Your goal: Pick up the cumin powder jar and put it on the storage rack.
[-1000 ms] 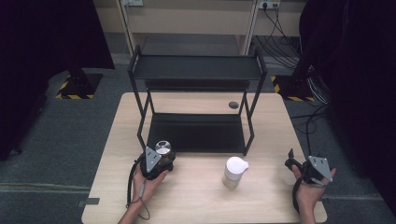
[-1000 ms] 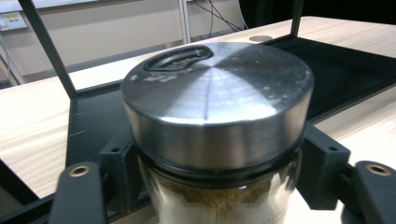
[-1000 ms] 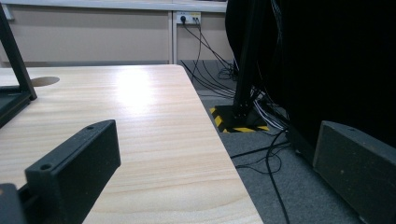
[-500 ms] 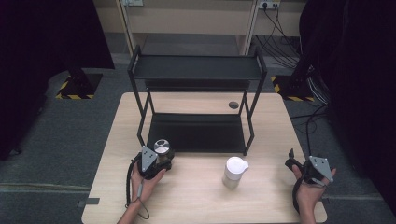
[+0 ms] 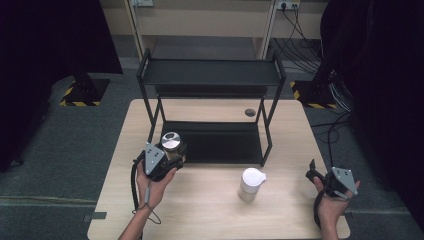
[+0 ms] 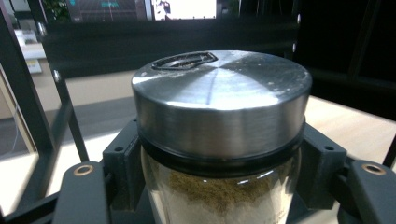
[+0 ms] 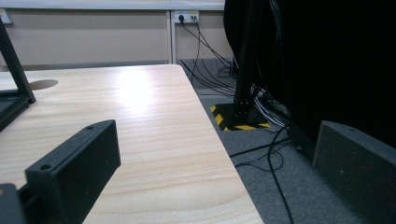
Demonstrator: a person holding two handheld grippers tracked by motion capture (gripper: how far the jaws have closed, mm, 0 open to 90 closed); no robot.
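My left gripper (image 5: 167,156) is shut on a glass jar (image 5: 172,143) with a brushed metal lid, held just in front of the lower shelf's left end. In the left gripper view the jar (image 6: 219,140) sits between the black jaws, with brown powder showing through the glass. A white lidded cup (image 5: 250,184) stands on the table's front middle. My right gripper (image 5: 314,175) rests at the table's right front edge, open. In the right gripper view its jaws stand wide apart with only bare tabletop and floor between them.
A black two-tier metal rack (image 5: 210,72) stands at the back of the wooden table (image 5: 200,205). A round cable hole (image 5: 250,113) lies behind the rack's right side. Cables (image 7: 261,116) and a striped stand base (image 7: 236,116) lie on the floor to the right.
The left gripper has carried the jar slightly forward and left toward the rack's lower shelf. The right gripper has hardly moved.
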